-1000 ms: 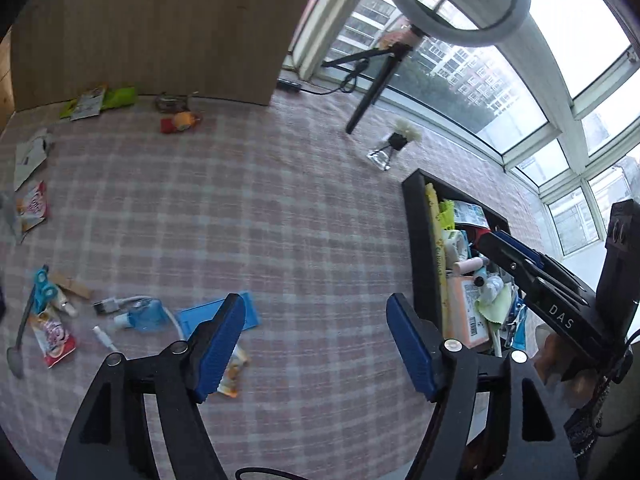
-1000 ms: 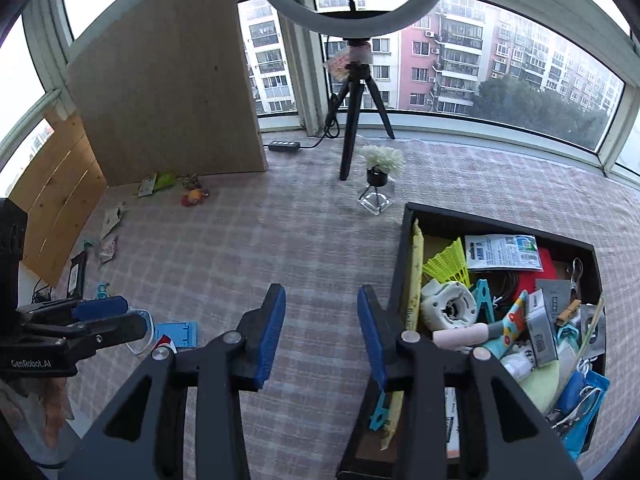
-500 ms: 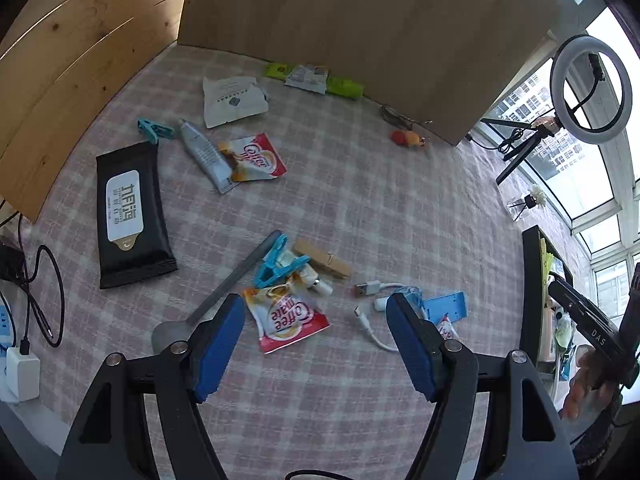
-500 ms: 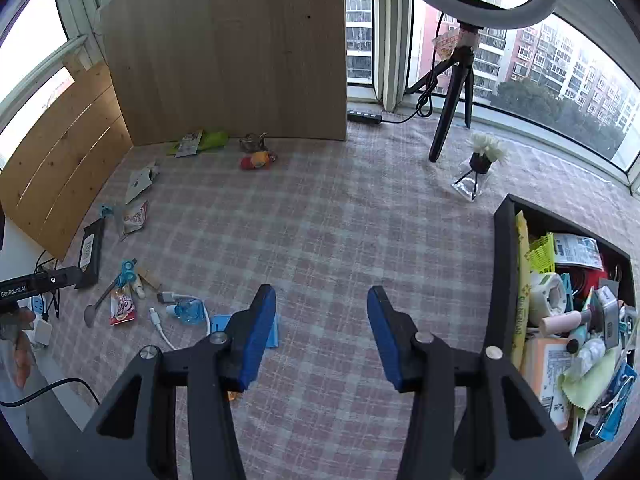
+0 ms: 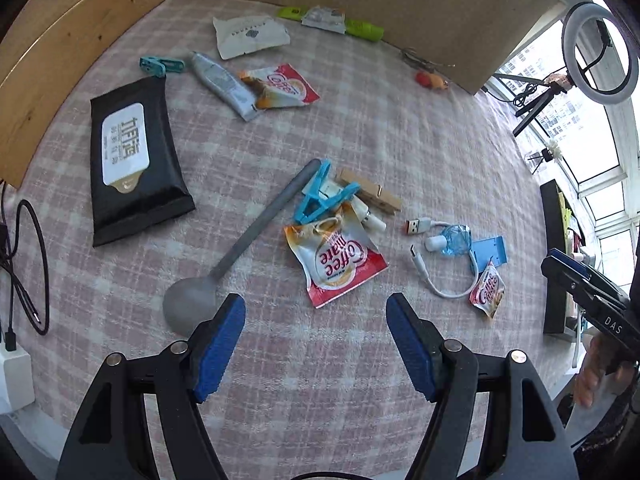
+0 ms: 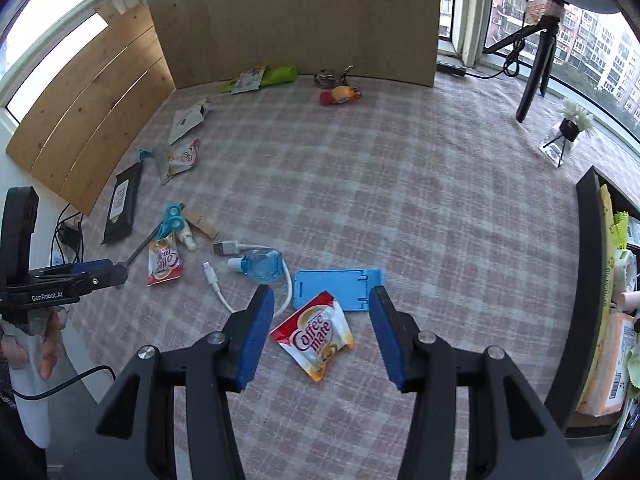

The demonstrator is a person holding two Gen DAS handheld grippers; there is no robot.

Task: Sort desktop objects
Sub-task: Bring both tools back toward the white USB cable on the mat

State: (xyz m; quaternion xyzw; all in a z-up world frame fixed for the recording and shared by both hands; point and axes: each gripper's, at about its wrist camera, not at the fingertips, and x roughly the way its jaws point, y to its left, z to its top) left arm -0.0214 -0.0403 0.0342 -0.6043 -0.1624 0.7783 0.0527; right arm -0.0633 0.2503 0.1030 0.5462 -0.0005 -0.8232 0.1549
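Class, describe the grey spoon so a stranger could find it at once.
On the pink checked tablecloth, look right of the black wipes pack. The grey spoon lies diagonally, its handle tip beside the blue clip. It is the only long, plain grey utensil there.

Glossy foil sachet (image 6: pixel 313 335); matt grey spoon (image 5: pixel 240 247); woven plaid cloth (image 5: pixel 400 128); wood backbd (image 6: pixel 292 16).

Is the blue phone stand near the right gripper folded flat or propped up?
Folded flat. The blue phone stand lies level on the checked cloth, no part raised, with a Coffee mate sachet overlapping its near edge.
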